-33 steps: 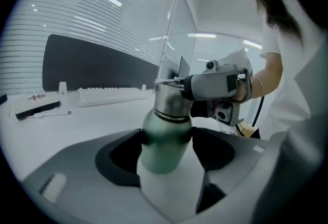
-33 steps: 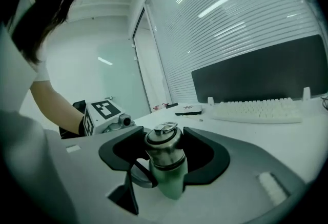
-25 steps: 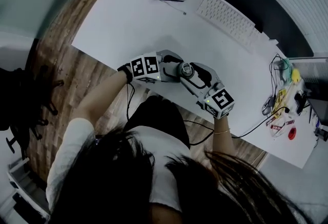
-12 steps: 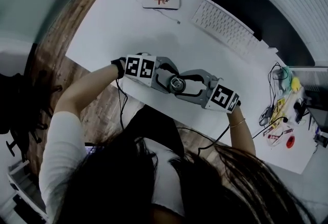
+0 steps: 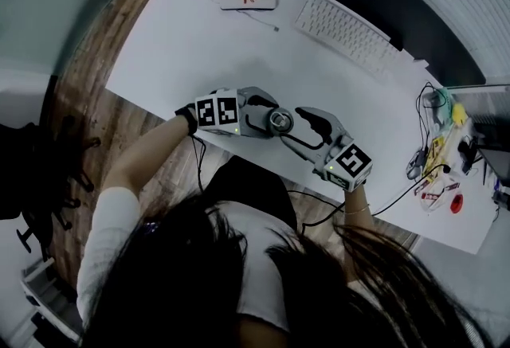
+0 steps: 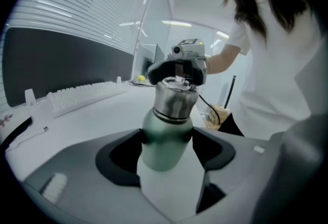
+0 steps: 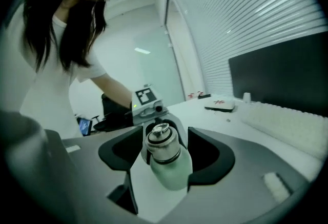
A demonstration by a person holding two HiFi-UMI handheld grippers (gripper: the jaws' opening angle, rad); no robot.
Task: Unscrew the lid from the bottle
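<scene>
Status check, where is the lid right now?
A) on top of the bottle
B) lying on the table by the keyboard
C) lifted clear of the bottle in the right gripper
A: the silver lid sits on the neck of the green bottle, whose body stands clamped between the jaws of the left gripper.

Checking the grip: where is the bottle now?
In the head view, the bottle sits in the left tool at the near edge of the table, right tool opposite.
</scene>
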